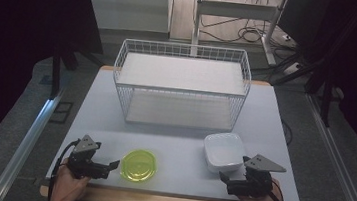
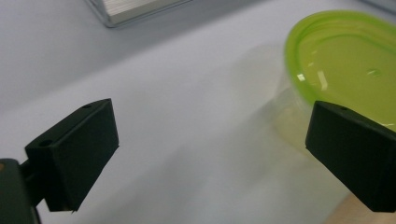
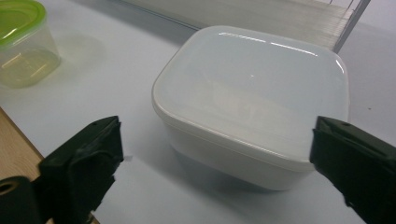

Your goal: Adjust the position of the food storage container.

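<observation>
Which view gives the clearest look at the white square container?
The right gripper view: the white square container sits close, lid and side wall sharp, just ahead of the open right claw. The high view shows it small, near the wire basket.

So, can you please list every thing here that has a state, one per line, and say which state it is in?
Round container: green lid on, upright on the table, not held.
White square container: lid on, upright on the table, not held.
Wire basket: upright at the far side, nothing stored inside.
Left gripper: open, beside the round container.
Right gripper: open, in front of the white square container.
</observation>
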Available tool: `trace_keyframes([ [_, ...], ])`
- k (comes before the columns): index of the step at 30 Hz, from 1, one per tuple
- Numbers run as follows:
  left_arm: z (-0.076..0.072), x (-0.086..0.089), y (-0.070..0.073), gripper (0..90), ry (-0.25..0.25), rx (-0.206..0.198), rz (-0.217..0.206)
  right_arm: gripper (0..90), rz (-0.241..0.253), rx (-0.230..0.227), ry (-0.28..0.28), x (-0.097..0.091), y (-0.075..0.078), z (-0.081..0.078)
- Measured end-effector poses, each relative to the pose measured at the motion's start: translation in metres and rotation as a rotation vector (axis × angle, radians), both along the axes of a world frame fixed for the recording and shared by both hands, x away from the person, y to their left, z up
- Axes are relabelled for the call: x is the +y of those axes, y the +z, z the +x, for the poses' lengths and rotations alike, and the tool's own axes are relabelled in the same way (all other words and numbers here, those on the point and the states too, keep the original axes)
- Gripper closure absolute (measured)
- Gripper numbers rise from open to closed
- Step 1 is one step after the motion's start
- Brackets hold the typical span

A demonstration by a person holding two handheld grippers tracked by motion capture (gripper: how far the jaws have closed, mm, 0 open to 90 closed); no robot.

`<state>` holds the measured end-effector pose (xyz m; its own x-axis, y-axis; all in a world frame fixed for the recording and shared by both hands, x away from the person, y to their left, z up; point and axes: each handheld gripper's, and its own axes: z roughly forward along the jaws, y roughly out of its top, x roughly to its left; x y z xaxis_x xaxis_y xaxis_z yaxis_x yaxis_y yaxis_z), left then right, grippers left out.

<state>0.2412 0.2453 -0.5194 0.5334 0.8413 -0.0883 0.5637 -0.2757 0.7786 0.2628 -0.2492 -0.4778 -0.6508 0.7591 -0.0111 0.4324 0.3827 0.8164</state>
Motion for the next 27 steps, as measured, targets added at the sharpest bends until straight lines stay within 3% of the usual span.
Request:
trace_keyframes([
  [8, 0.0, 0.008, -0.001, 1.2, 0.025, -0.033, -0.046, 15.2, 0.019, 0.003, -0.009, 0.001, 0.0, -0.001],
  [13, 0.0, 0.008, 0.0, 1.2, 0.032, -0.041, -0.045, 16.1, 0.024, 0.004, -0.007, 0.0, -0.001, 0.0],
  [20, -0.002, 0.002, 0.011, 0.0, 0.033, -0.042, -0.027, 16.5, 0.021, 0.009, -0.003, 0.002, -0.002, -0.001],
  [22, -0.004, 0.001, 0.018, 0.0, 0.01, -0.035, -0.06, 16.5, 0.021, 0.012, -0.005, 0.002, -0.002, -0.001],
  [27, -0.01, -0.003, 0.028, 5.5, -0.005, -0.07, -0.068, 16.4, 0.024, 0.01, -0.011, 0.002, -0.002, -0.001],
])
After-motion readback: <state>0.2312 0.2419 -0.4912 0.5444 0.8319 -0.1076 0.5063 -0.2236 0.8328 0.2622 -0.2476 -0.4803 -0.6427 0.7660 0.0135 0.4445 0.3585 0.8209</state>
